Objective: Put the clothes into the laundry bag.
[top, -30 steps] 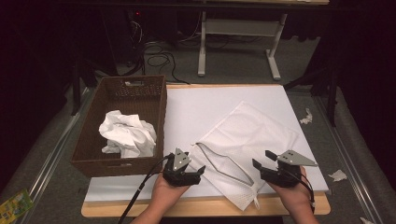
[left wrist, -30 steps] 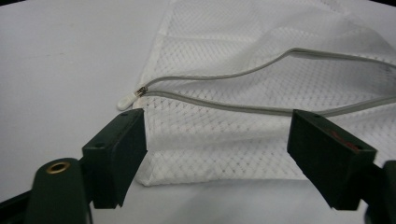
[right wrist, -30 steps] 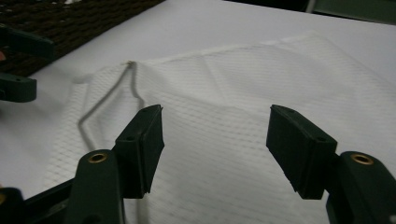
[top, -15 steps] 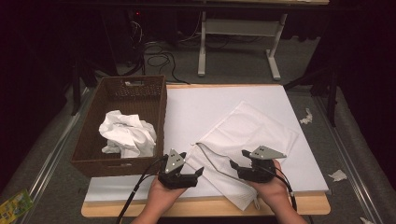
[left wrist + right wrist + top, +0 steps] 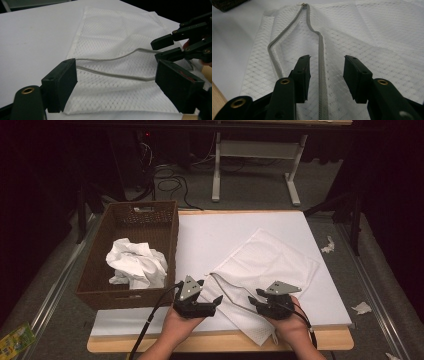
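The white mesh bag (image 5: 265,270) is spread flat, its unzipped opening (image 5: 320,65) lying between the half-open jaws of the right gripper (image 5: 327,75), which have just been closing so that an edge may be pinched. The left gripper (image 5: 115,82) is held wide open, nothing gripped, the zipper's edges lying just ahead of it.

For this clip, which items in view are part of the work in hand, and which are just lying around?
In use:
- white mesh laundry bag, its grey zipper open
- left gripper, open beside the bag
- right gripper, jaws just closing, astride one zipper edge

Lying about:
- brown wicker basket holding crumpled white cloth
- paper scraps on the floor
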Demonstrator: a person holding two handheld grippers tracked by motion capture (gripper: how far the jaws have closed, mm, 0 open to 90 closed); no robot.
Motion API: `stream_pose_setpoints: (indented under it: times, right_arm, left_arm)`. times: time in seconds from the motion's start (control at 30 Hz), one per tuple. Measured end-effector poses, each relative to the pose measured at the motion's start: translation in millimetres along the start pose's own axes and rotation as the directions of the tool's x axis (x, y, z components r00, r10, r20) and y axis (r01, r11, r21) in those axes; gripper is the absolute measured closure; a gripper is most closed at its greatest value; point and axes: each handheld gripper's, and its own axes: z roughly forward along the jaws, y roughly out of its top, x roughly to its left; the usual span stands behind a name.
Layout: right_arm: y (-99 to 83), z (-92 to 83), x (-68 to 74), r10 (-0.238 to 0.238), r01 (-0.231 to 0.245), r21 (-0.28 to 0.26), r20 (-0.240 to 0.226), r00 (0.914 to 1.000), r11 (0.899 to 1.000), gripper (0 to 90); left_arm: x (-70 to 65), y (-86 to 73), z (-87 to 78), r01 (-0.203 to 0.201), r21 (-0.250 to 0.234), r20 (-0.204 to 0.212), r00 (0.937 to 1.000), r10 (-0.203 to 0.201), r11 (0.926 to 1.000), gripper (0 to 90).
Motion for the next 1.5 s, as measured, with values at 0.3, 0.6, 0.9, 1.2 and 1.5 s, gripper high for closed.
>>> stream_pose_setpoints:
  times: [0.3, 0.6, 0.9, 1.2, 1.5]
  right_arm:
    - [-0.4, -0.2, -1.6, 0.008, -0.008, 0.01, 0.005, 0.9999, 1.0, 61.4]
    - [5.0, 5.5, -3.2, 0.009, -0.009, 0.009, -0.001, 1.0, 1.0, 68.8]
    - [9.3, 13.9, -3.2, -0.019, 0.019, 0.026, -0.014, 0.9997, 0.999, 75.5]
    - [10.6, 13.6, -4.9, -0.001, 0.001, 0.017, -0.052, 0.9986, 1.0, 88.7]
    - [11.2, 8.5, -7.5, 0.03, -0.03, 0.0, -0.069, 0.9972, 1.0, 89.1]
  left_arm:
    - [-3.1, 1.9, -3.7, -0.052, 0.027, 0.012, 0.9986, 0.052, 0.9983, 18.3]
    - [1.3, -0.8, -20.9, -0.048, 0.019, -0.014, 0.9987, 0.049, 0.9986, 18.3]
    - [1.9, -5.8, -31.3, -0.037, 0.028, -0.033, 0.9987, 0.038, 0.9989, 18.3]
    - [3.1, -7.1, -33.6, -0.013, 0.02, -0.05, 0.9987, 0.014, 0.9997, 18.3]
    - [4.0, -3.3, -36.9, -0.043, 0.006, -0.043, 0.9981, 0.043, 0.9991, 17.0]
